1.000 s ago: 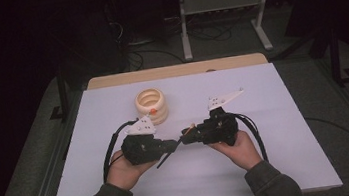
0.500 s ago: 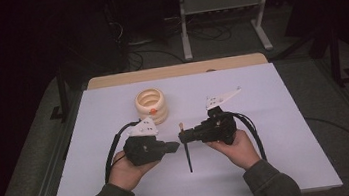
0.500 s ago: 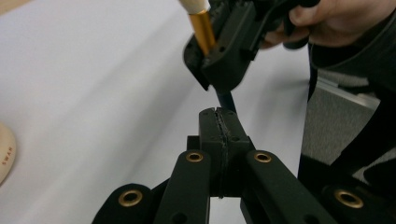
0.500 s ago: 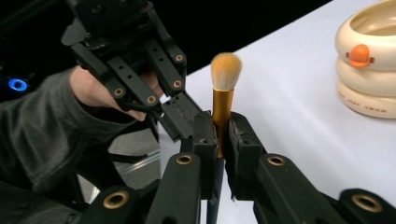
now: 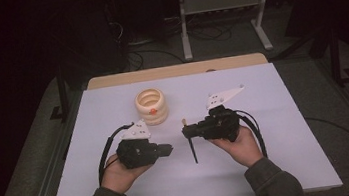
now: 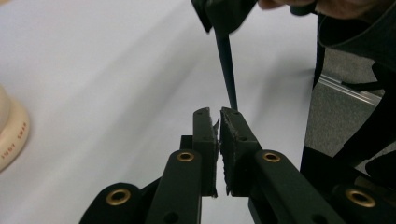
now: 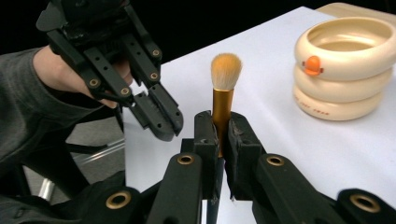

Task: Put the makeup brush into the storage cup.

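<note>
The white counter (image 5: 285, 114) is the widest thing here — bare around both hands. On its far left part stands a cream ringed holder (image 5: 151, 106) with an orange button, well apart from the brush. The right claw (image 5: 185, 131) is clamped on a makeup brush (image 7: 223, 100) by its gold ferrule, dark handle hanging toward the counter. The left claw (image 5: 168, 149) — together, holding nothing — sits just beside that handle.

Two hands rest low on the table. The left gripper (image 5: 166, 150) points toward three o'clock, jaws closed. The right gripper (image 5: 186, 131) points toward nine o'clock, jaws clamped.
</note>
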